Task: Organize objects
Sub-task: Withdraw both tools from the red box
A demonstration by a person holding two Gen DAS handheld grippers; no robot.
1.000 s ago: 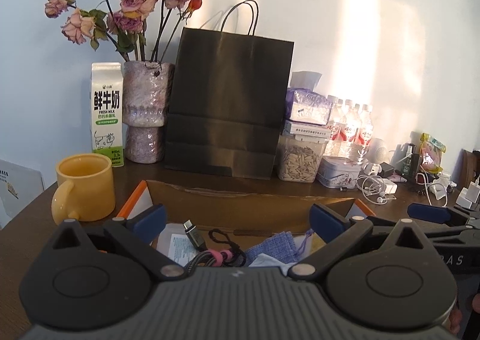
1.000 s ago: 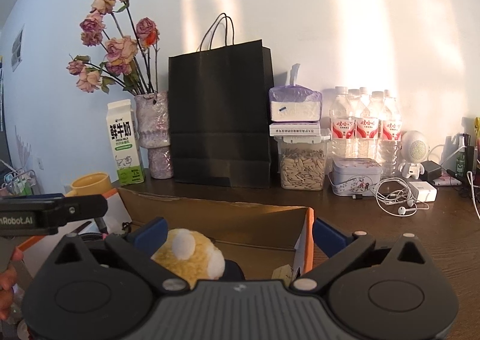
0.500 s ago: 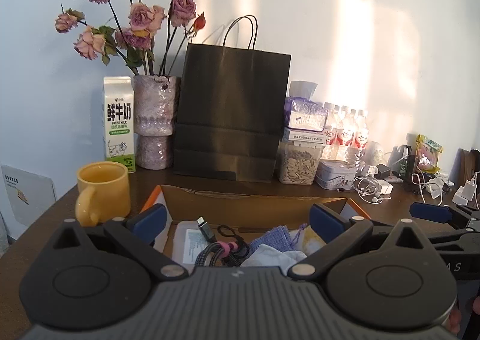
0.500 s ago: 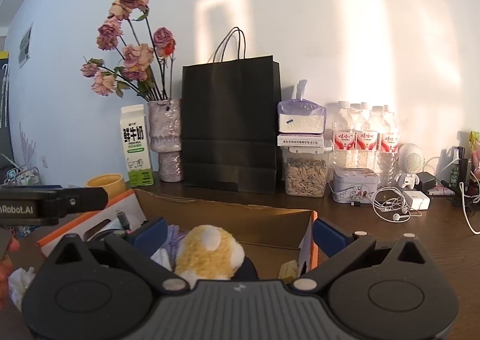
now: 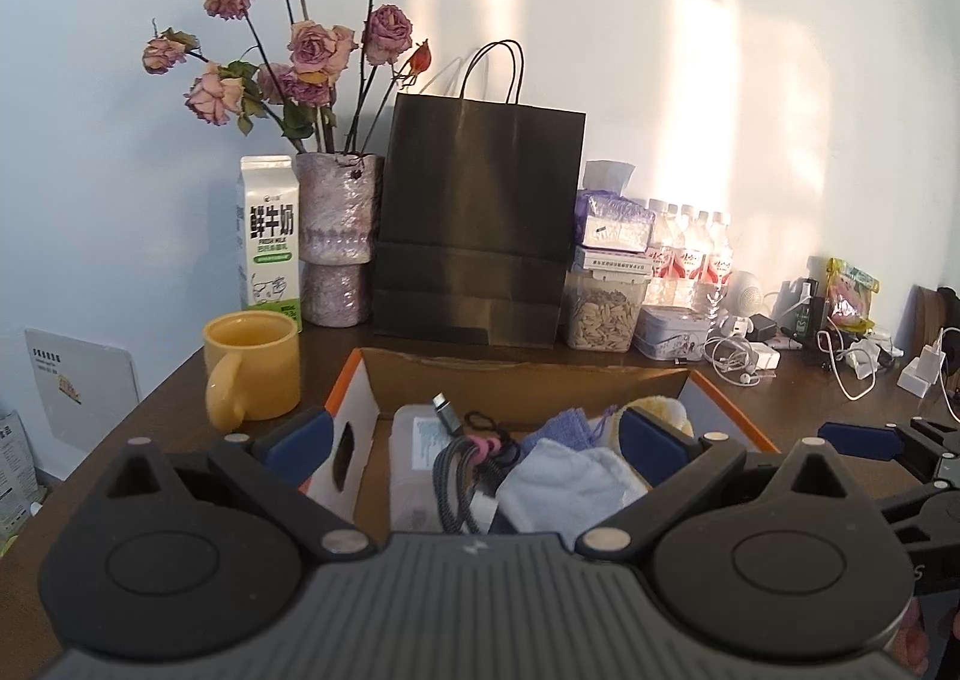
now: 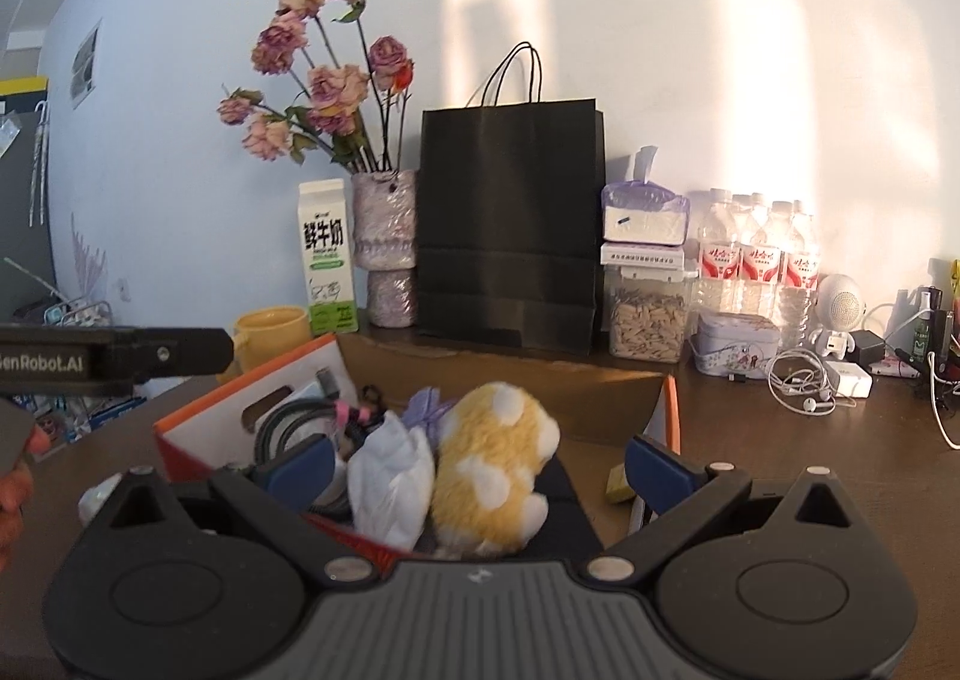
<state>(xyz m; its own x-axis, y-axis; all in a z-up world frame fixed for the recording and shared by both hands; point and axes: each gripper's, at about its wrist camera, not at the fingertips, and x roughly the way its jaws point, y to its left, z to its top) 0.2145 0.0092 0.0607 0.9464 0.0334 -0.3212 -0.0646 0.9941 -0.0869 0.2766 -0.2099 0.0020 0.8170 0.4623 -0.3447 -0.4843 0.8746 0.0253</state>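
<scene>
An open cardboard box (image 5: 510,377) with orange edges sits on the brown table. It holds a coiled grey cable (image 5: 456,470), a white plastic case (image 5: 414,440), a blue cloth (image 5: 561,428), a white pouch (image 5: 564,479) and a yellow-and-white plush toy (image 6: 492,470). My left gripper (image 5: 474,437) hovers open over the box's near side. My right gripper (image 6: 480,464) is open too, its fingers wide apart on either side of the plush and the pouch (image 6: 390,482), touching neither. The box's white side wall (image 6: 240,416) has a handle slot.
A yellow mug (image 5: 252,374) stands left of the box. Behind it along the wall are a milk carton (image 5: 268,236), a vase of dried roses (image 5: 336,236), a black paper bag (image 5: 480,224), a seed jar (image 5: 606,308), a tin (image 5: 672,332), water bottles (image 5: 696,254) and tangled earphones and chargers (image 5: 744,362).
Both grippers have risen and drawn back from the box, so more of its contents show. Both have stayed open and hold nothing.
</scene>
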